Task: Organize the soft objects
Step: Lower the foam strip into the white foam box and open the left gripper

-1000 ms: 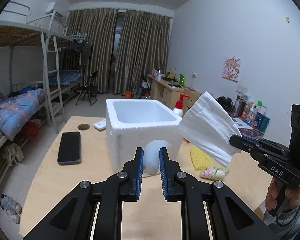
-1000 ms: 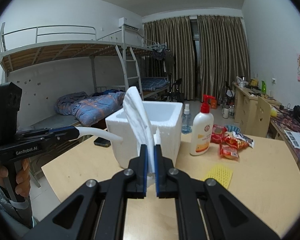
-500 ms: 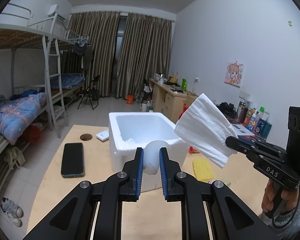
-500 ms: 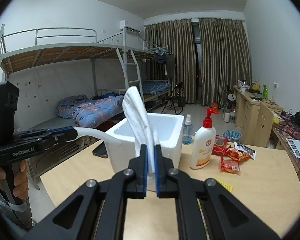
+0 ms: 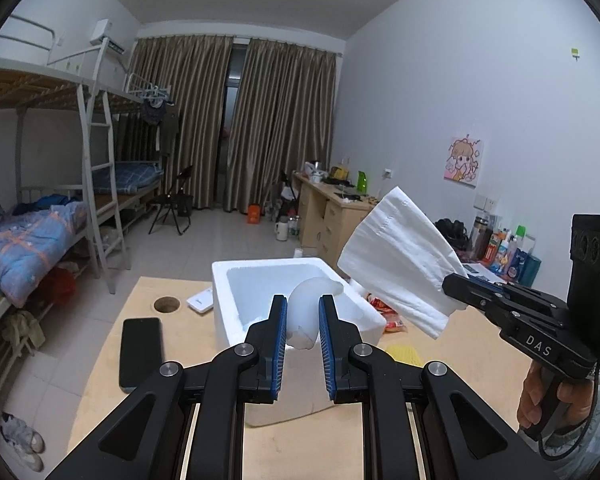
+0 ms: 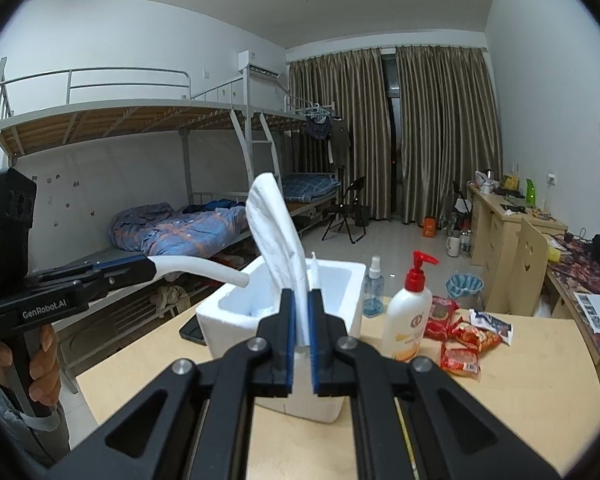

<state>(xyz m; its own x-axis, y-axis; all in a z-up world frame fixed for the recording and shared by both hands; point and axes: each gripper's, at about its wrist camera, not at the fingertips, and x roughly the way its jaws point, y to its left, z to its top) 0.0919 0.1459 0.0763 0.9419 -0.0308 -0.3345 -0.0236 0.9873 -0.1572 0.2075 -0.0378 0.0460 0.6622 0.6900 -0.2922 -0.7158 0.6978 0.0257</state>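
At the bottom centre of the left wrist view we see the left gripper (image 5: pixel 303 330) with its fingers clenched on a soft white piece (image 5: pixel 306 316), which hangs just over the near rim of the white foam box (image 5: pixel 236 304) on the tabletop (image 5: pixel 456 344). At the right of the same frame the right gripper (image 5: pixel 450 289) grasps a folded white cloth (image 5: pixel 400 264), its long axis tilted toward the upper left, higher than the box and beside its right rim. We judge that the left one is nearer to the opening, and inside the box, as far as we see, there are only white walls.
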